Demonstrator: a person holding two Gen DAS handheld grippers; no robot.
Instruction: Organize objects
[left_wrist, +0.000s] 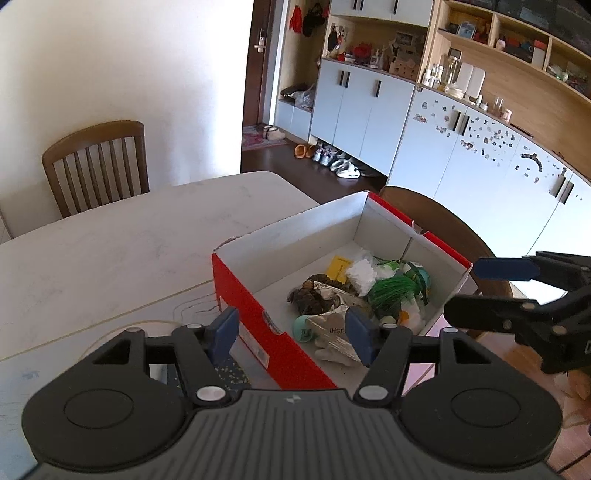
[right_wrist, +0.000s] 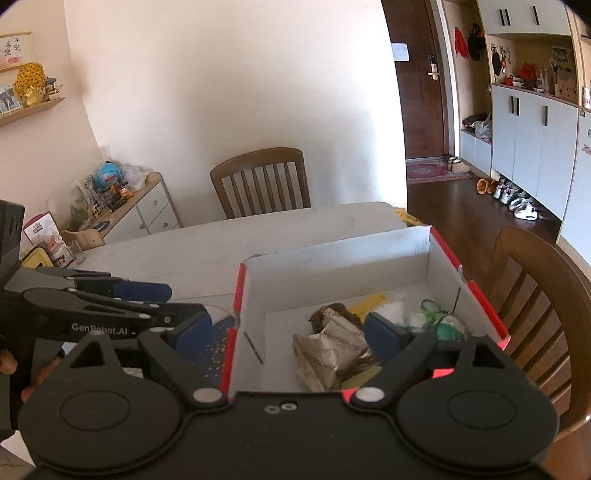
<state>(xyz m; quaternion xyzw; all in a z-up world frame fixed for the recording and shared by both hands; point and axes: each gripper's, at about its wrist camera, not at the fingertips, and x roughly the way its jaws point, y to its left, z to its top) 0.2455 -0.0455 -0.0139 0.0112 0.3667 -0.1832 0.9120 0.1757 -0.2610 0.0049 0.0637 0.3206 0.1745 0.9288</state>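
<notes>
Box: one red shoe box with white inside walls sits on the white table, right in front of both grippers.
Left gripper: one left gripper, spread wide, holding nothing. Its left blue pad is outside the box's red side. Its right blue pad is over the inside of the box, just above a crinkly wrapper.
Right gripper: one right gripper, also spread wide and holding nothing. One pad is left of the box wall, and the other pad is over the things in the box.
Things in the box: one pile at the end nearest the grippers. In it are one crinkly tan wrapper, one brown fuzzy lump, one flat yellow piece, one white fluffy bit and one green stringy bundle. The far end of the box is bare.
Chairs: two brown wooden chairs. One chair is past the table, far ahead of the left gripper. The other chair is just right of the box.
Shoes: a row of shoes is on the floor, far ahead by the cupboards.
</notes>
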